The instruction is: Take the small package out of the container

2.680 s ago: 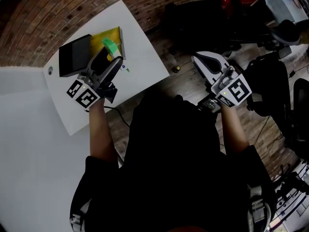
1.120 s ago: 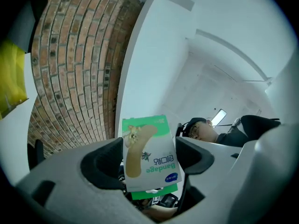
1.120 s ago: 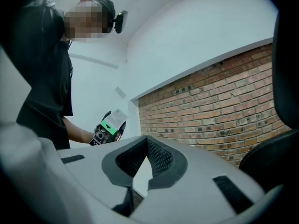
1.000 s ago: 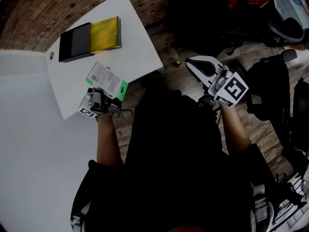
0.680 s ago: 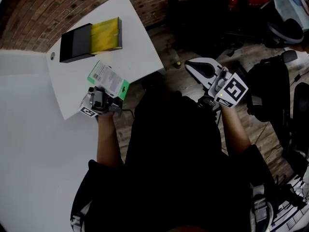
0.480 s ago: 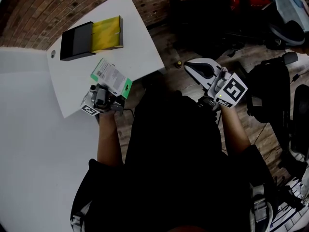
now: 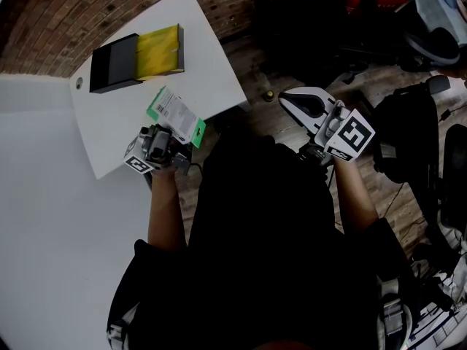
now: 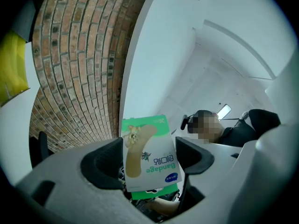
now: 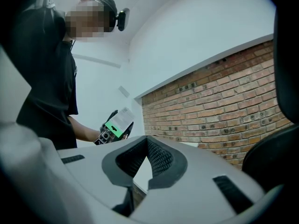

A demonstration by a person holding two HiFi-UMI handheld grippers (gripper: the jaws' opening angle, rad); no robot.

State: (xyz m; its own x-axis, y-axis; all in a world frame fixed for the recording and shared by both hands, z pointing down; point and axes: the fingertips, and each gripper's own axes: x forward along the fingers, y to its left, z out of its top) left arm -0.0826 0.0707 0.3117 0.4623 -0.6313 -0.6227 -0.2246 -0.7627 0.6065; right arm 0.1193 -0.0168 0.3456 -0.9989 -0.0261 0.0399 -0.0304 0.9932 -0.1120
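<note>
The small package (image 7: 175, 114), a green and white bandage pack, is clear of the container and held up above the white table's near edge. My left gripper (image 7: 169, 135) is shut on its lower end. In the left gripper view the pack (image 8: 148, 153) stands between the two jaws, and that gripper (image 8: 148, 164) points upward at the wall. The container (image 7: 135, 58), a black box with a yellow lining, lies at the table's far corner. My right gripper (image 7: 303, 102) hangs over the wooden floor to the right, shut and empty, its jaws (image 9: 147, 143) meeting at the tips.
The white table (image 7: 211, 71) ends just right of the left gripper. Beyond that edge lie wooden floor, black bags and chair bases (image 7: 430, 130). A brick wall (image 7: 66, 13) runs behind the table. The right gripper view shows the left gripper holding the package (image 9: 117, 124).
The left gripper lifted the package out of the container, drew it to the near table edge, and over the last second shifted it slightly right. The right gripper has hardly moved.
</note>
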